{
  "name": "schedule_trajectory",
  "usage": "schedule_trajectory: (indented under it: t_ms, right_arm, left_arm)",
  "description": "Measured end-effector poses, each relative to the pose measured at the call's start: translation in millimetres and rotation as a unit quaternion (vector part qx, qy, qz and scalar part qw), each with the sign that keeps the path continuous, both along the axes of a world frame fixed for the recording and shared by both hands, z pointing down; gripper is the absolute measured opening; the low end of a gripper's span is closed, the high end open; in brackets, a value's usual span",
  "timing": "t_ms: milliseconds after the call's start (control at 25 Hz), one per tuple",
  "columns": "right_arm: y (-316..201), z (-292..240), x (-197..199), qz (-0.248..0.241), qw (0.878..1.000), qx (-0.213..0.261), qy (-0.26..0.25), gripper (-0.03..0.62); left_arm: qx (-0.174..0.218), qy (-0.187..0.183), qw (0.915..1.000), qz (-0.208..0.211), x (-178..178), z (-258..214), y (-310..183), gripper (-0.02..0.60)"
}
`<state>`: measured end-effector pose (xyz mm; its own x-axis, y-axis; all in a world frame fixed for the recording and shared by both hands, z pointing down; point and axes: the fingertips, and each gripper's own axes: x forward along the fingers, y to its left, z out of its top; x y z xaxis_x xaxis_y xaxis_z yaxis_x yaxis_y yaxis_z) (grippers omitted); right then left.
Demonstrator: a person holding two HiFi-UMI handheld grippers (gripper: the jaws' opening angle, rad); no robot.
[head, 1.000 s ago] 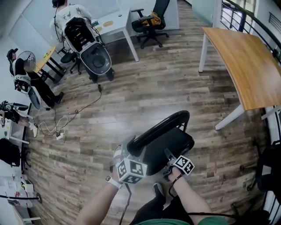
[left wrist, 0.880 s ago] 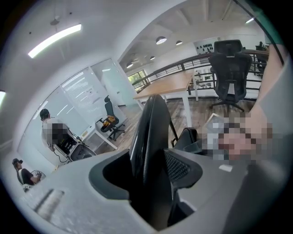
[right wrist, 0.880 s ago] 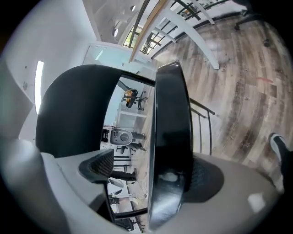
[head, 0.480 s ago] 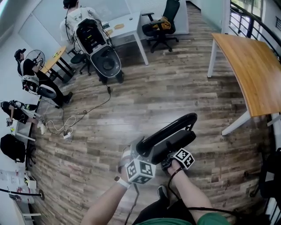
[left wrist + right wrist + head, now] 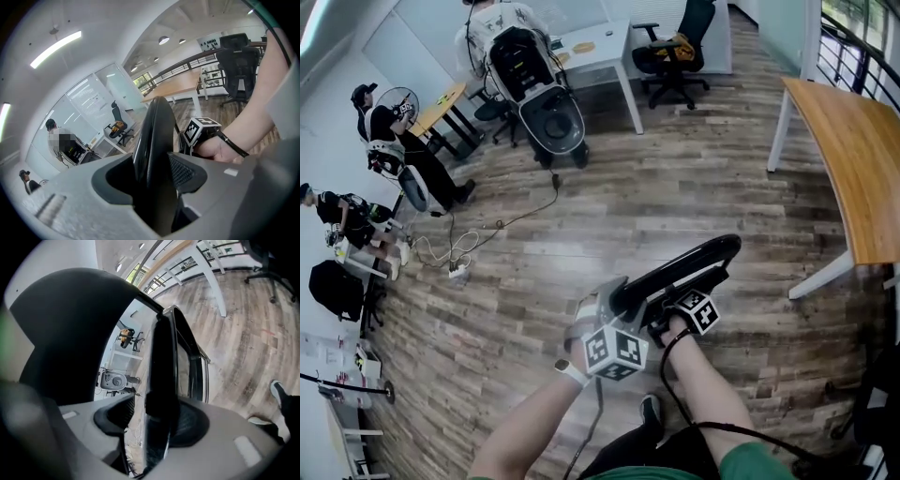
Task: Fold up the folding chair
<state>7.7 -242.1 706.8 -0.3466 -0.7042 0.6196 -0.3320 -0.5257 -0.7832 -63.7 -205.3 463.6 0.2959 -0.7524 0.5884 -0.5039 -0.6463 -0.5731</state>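
The floor (image 5: 675, 187) of wood planks fills the head view. A table (image 5: 862, 150) runs along the edge at 3 o'clock, and a stroller (image 5: 548, 112) stands at 11 o'clock beside standing people. The chair (image 5: 684, 267), black and folded nearly flat, stands on the floor just below centre, toward 5 o'clock, its curved top rail slanting up toward 2 o'clock. The left gripper (image 5: 602, 307), at 6 o'clock, is clamped on the rail's lower end, with both pads against the black tube. The right gripper (image 5: 659, 325), just beside it toward 3 o'clock, has just been closing its jaws around the chair's edge. One pad lies against that edge, and a thin gap shows at the other.
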Motion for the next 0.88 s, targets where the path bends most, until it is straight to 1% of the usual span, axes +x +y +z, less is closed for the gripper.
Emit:
schedule_trajectory:
  t_ms: [120,160,240,280,320,400,480,560,680,880]
  right_arm:
    - [-11,-6,-12,-0.008,1.000,0.002,-0.006,0.212]
    - [-14,-9,-17,-0.015,1.000,0.009,-0.012,0.212]
    - [-20,-15,-24,-0.025,0.999,0.037,-0.023,0.214]
    - [-22,-18,-25,-0.028,0.998,0.055,-0.030,0.231]
    - [-23,-20,-26,-0.029,0.996,0.071,-0.037,0.268]
    - [-21,-24,-25,-0.031,0.995,0.092,-0.039,0.293]
    - [-12,-22,-21,-0.028,0.995,0.095,-0.033,0.293]
    - [-1,-17,-15,-0.018,0.995,0.089,-0.033,0.293]
    - [2,-14,-9,0.001,0.996,0.080,-0.045,0.293]
    - [-15,-18,-16,-0.010,0.996,0.078,-0.041,0.284]
  left_arm:
    - [0.002,0.000,1.0000,0.000,-12,-1,-15,0.232]
    - [0.002,0.000,1.0000,0.000,-16,-1,-19,0.233]
    - [0.004,0.000,1.0000,0.002,-22,-2,-25,0.233]
    - [0.005,0.001,1.0000,0.003,-24,-3,-27,0.233]
    - [0.006,0.001,1.0000,0.005,-26,-3,-29,0.233]
    - [0.009,0.001,0.9999,0.007,-27,-4,-31,0.233]
    - [0.009,0.001,0.9999,0.007,-28,-3,-33,0.233]
    - [0.006,0.001,1.0000,0.007,-26,-1,-32,0.233]
    - [0.009,0.001,0.9999,0.011,-23,0,-28,0.233]
    - [0.020,0.001,0.9997,0.013,-22,-2,-30,0.233]
